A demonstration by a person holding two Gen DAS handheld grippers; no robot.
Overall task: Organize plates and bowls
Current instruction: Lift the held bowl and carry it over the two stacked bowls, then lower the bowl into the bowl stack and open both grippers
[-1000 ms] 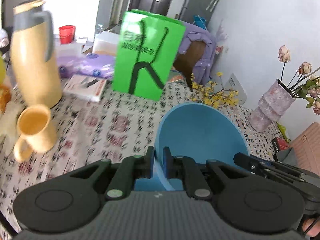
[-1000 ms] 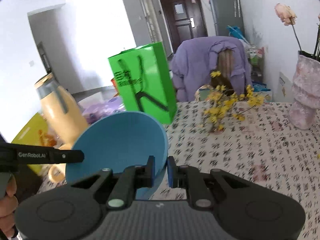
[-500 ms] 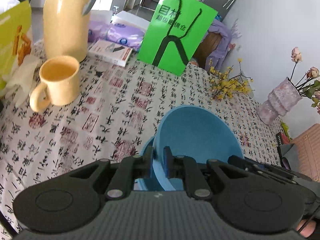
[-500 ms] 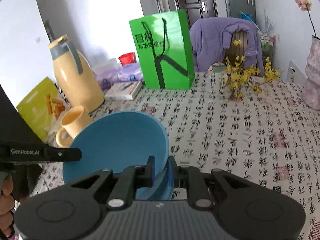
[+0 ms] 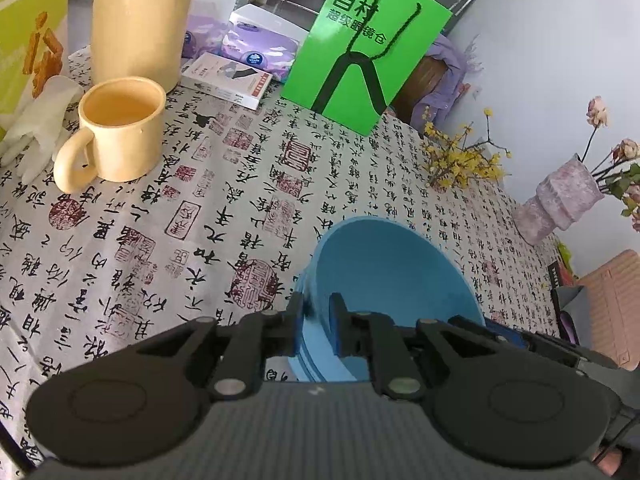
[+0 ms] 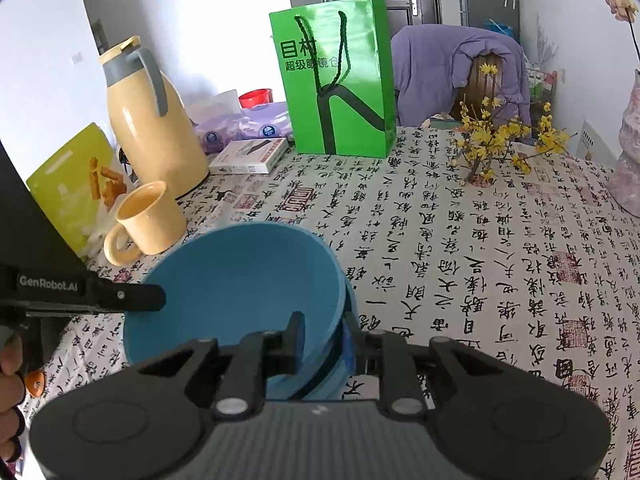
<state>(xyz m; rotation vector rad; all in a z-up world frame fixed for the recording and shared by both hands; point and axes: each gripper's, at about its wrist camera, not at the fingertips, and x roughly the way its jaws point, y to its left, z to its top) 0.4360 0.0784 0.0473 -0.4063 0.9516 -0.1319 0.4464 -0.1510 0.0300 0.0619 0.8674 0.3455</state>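
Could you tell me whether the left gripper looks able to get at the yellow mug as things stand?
Probably not yet: the left gripper is shut on the blue bowl's rim. The tablecloth towards the yellow mug looks unobstructed, so releasing first should suffice.

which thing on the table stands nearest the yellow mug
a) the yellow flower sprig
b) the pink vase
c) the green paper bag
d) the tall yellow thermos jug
d: in the right wrist view the tall yellow thermos jug rises just behind the yellow mug, while the green paper bag, the yellow flower sprig and the pink vase all sit farther off across the table.
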